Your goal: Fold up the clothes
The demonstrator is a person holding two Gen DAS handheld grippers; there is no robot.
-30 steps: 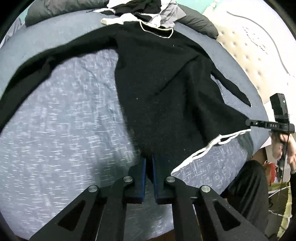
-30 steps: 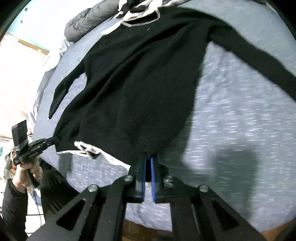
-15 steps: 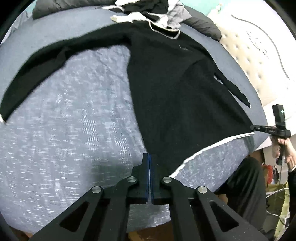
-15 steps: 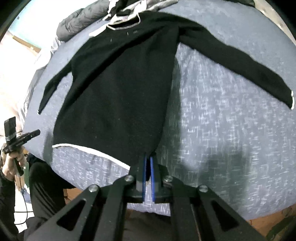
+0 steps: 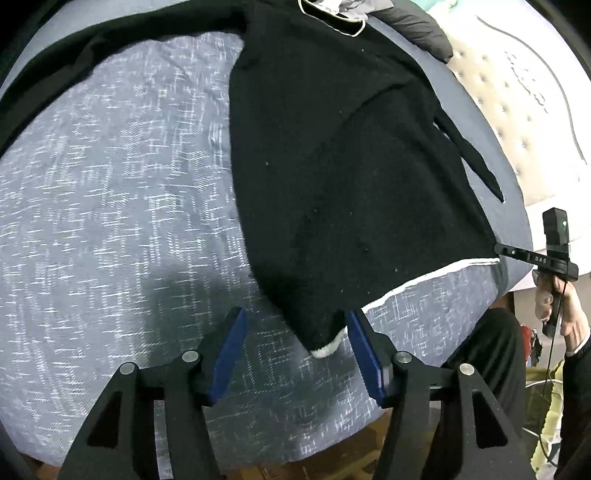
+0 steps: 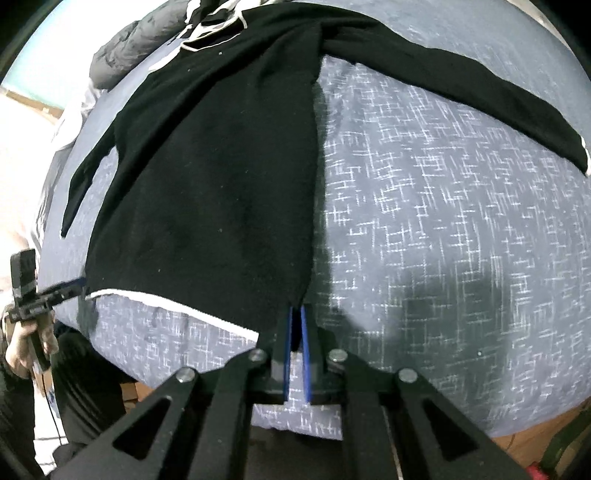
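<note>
A bed spread with a blue-grey coverlet (image 5: pixel 110 206) flecked in white, filling most of both views; beyond its far right edge in the left wrist view, a pale quilted mattress (image 5: pixel 517 110). Spread flat across the coverlet, a black sweater (image 5: pixel 332 166) with a thin white hem, neckline at the far end, hem toward the near edge. One sleeve (image 6: pixel 461 85) stretched out to the right in the right wrist view, reaching nearly to the frame's right side; the other sleeve (image 5: pixel 469 155) narrow and lying along the body's edge. At the far end, touching the collar, a heap of other clothes (image 6: pixel 207 22) in black, white and grey, and a dark grey puffy jacket (image 6: pixel 125 55) beside it. Left gripper (image 5: pixel 293 325) spread wide, blue pads either side of the near hem corner, which lies loose on the coverlet between them, not pinched. Right gripper (image 6: pixel 295 325) pressed nearly closed on the other near corner of the hem, a fold of black cloth caught between the blue pads. In the right wrist view, a hand (image 6: pixel 22 343) on the left gripper's handle at the near left, dark sleeve below it.
</note>
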